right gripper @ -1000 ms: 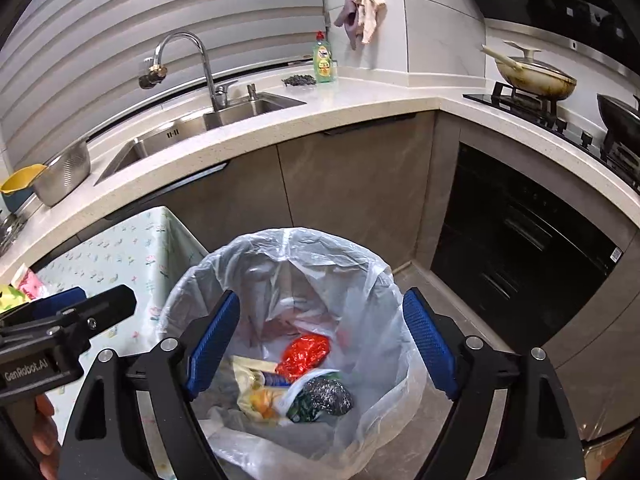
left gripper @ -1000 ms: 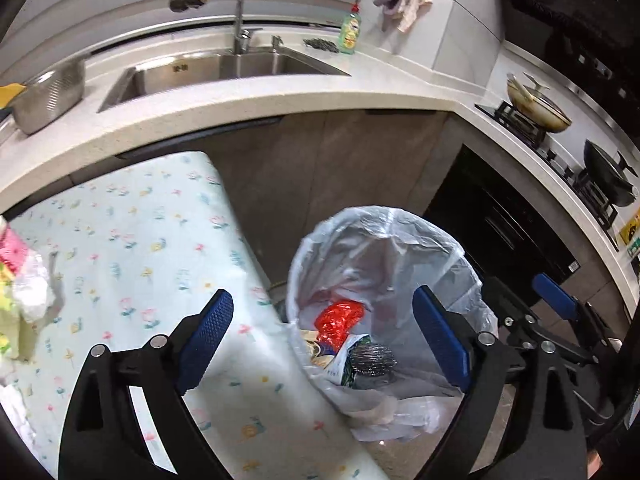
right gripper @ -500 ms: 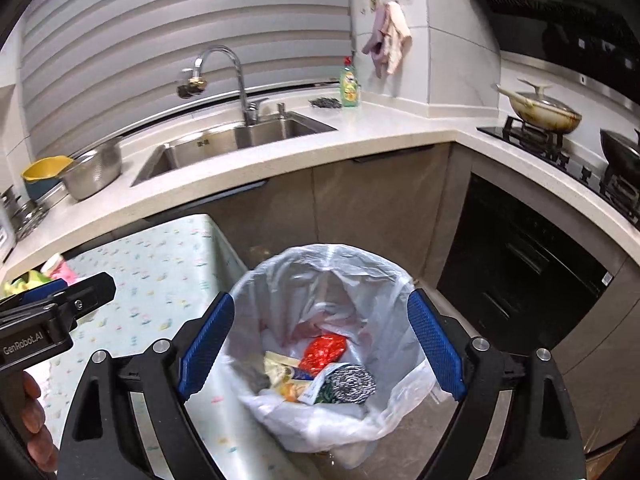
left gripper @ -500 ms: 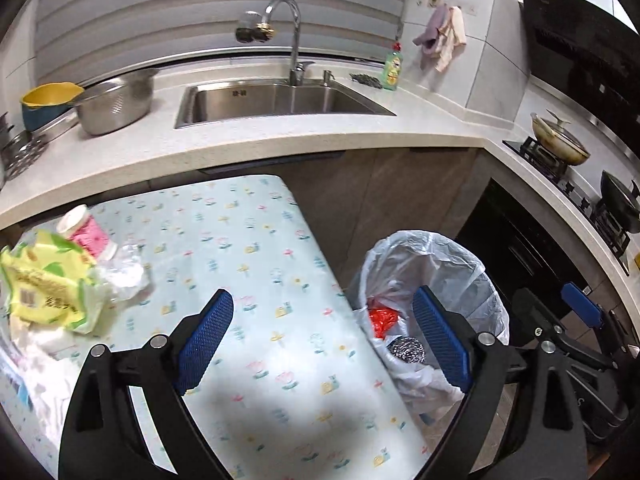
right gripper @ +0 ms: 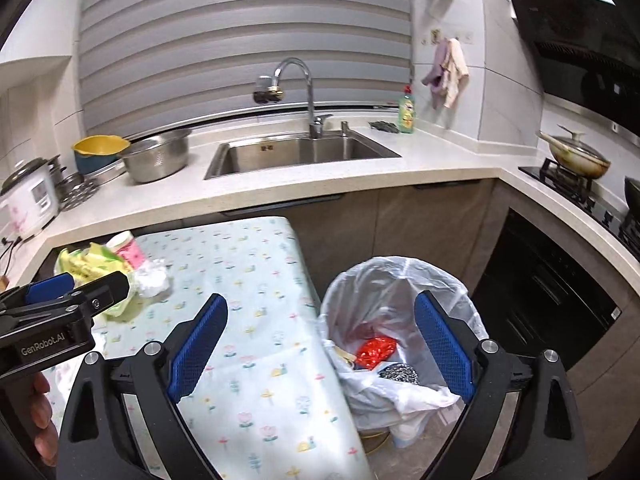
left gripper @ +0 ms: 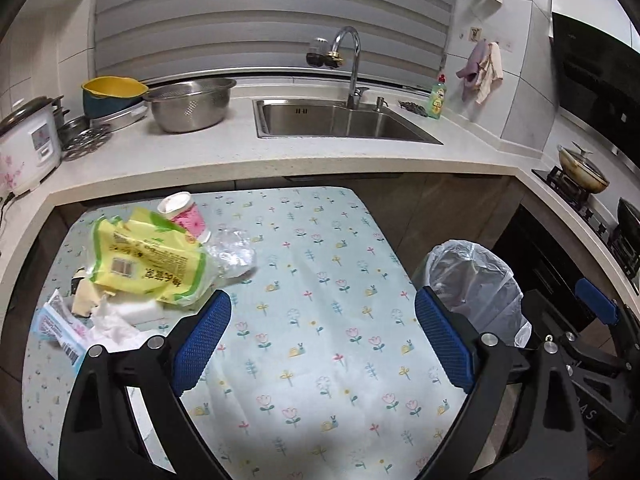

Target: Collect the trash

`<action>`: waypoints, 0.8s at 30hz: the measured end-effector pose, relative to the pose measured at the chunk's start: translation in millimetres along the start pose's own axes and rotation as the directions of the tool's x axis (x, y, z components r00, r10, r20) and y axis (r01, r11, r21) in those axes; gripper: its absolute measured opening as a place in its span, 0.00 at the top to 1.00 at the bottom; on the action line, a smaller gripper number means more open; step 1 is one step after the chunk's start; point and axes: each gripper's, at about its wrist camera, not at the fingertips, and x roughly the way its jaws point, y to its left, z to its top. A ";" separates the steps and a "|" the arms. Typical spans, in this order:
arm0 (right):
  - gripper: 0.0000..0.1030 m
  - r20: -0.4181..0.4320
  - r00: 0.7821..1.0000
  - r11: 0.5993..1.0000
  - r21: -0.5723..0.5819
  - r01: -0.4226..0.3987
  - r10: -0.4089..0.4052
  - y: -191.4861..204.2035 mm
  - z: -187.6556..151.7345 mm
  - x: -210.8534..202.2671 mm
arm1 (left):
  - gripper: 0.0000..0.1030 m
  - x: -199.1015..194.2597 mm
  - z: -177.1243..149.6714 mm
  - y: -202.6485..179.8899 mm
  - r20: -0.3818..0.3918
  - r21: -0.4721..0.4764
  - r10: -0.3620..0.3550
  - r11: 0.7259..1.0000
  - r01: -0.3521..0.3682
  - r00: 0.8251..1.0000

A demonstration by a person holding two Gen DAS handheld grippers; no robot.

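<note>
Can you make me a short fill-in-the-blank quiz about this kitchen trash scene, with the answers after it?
1. The yellow wrapper lies on the floral table next to a pink paper ____.
2. The bin bag stands on the floor beside the table and already holds a red wrapper and a steel ____.
3. The left gripper and the right gripper both have their jaws ____, with nothing between them.
4. On the counter, left of the sink, sits a metal ____.

Answers: cup; scourer; open; colander
</note>
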 end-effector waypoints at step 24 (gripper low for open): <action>0.12 -0.015 0.989 0.983 -0.107 -0.147 0.146 126.4 -32.1 -36.7 | 0.10 -70.4 -61.5 153.1 -0.029 -0.182 0.211 0.960 -0.212 0.977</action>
